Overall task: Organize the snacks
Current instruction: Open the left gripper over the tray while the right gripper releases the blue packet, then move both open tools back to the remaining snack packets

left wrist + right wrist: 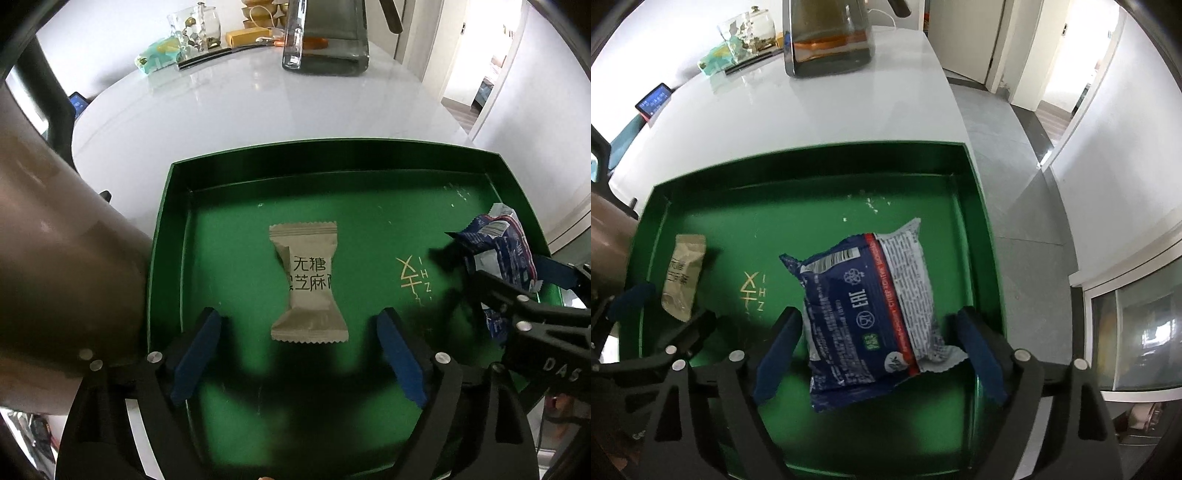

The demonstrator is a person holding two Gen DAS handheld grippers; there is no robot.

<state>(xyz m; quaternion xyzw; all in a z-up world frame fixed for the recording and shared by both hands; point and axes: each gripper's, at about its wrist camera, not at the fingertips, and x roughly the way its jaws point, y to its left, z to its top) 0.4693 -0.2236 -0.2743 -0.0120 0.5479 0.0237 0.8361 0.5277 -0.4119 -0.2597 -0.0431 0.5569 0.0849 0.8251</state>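
Green tray (177, 258) holds two snacks: one tan packet (308, 284), one blue packet (868, 314).

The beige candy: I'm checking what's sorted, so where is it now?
The beige candy lies flat on the green tray floor, between the open left gripper fingers, left of the blue packet.

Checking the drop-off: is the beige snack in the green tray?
In. The beige snack lies flat on the green tray floor, untouched.

Green tray (162, 236), gold logo printed on floor. Tan candy wrapper (308, 282), black characters, at tray's left side. Blue snack packet (864, 310), red stripe, white text panel, at tray's right side. Glossy white surface (221, 110). Black claws, blue pads (195, 354).
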